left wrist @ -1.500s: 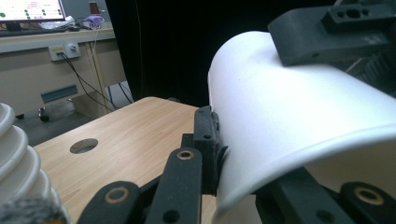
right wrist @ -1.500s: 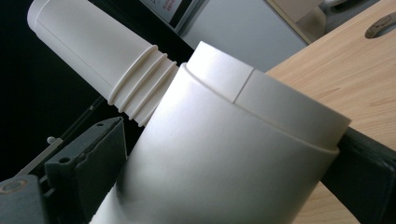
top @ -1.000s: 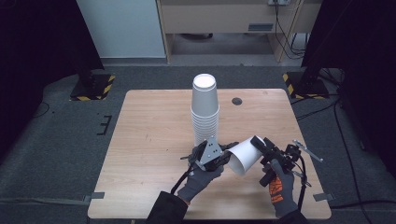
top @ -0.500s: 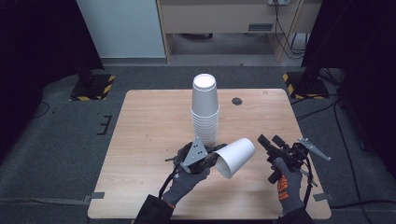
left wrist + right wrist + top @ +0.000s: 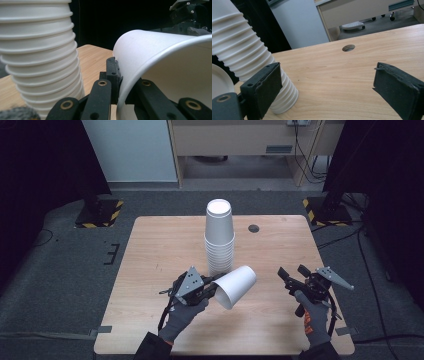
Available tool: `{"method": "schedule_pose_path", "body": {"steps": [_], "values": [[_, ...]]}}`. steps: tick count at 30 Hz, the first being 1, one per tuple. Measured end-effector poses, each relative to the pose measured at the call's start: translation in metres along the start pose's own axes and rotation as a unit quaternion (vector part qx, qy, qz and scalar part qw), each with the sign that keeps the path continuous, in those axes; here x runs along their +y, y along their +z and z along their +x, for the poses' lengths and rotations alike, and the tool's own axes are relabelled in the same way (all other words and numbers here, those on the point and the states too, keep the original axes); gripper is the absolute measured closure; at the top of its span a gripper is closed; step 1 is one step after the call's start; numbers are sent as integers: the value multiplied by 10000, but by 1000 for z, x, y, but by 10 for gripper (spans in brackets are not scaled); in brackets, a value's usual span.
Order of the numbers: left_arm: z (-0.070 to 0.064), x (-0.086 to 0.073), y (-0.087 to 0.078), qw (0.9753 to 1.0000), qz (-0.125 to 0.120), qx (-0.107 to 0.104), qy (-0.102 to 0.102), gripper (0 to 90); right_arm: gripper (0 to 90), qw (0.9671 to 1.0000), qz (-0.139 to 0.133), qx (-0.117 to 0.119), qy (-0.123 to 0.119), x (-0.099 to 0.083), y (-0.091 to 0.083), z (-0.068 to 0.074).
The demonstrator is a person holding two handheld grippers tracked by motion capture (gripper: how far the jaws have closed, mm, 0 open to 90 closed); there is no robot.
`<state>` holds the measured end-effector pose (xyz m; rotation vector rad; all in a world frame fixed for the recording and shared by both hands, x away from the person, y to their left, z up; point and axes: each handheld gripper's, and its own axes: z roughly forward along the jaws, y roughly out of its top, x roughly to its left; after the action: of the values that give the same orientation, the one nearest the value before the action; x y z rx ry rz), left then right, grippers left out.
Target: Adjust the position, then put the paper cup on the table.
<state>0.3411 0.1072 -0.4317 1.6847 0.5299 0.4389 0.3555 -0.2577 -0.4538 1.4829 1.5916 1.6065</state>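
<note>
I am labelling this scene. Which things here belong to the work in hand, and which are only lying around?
Belong to the work:
- single white cup, rim clamped by the left hand-held gripper
- stack of white cups
- right hand-held gripper, open

Lying about:
- table
- striped floor bases
- floor cables

Even overhead light, dark surroundings; near fingers [image 5: 113,75] softly blurred.

A light wooden table [image 5: 150,250] with a round cable hole [image 5: 254,228] stands on dark grey carpet [image 5: 60,270]. Behind it are a pale blue-grey panel [image 5: 130,150] and a beige desk [image 5: 240,135]. Yellow-and-black striped stand bases [image 5: 99,215] flank the table.
</note>
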Motion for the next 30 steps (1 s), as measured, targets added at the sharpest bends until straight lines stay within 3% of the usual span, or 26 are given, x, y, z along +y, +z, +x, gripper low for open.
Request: {"method": "schedule_pose_path", "body": {"steps": [16, 30], "values": [[26, -15, -43, 9988, 238, 287, -325, 852, 82, 9974, 328, -326, -560, -4, 3, -4], [49, -19, -89, 9959, 223, 666, -578, 853, 79, 9962, 470, -392, -626, -8, 4, -6]]}}
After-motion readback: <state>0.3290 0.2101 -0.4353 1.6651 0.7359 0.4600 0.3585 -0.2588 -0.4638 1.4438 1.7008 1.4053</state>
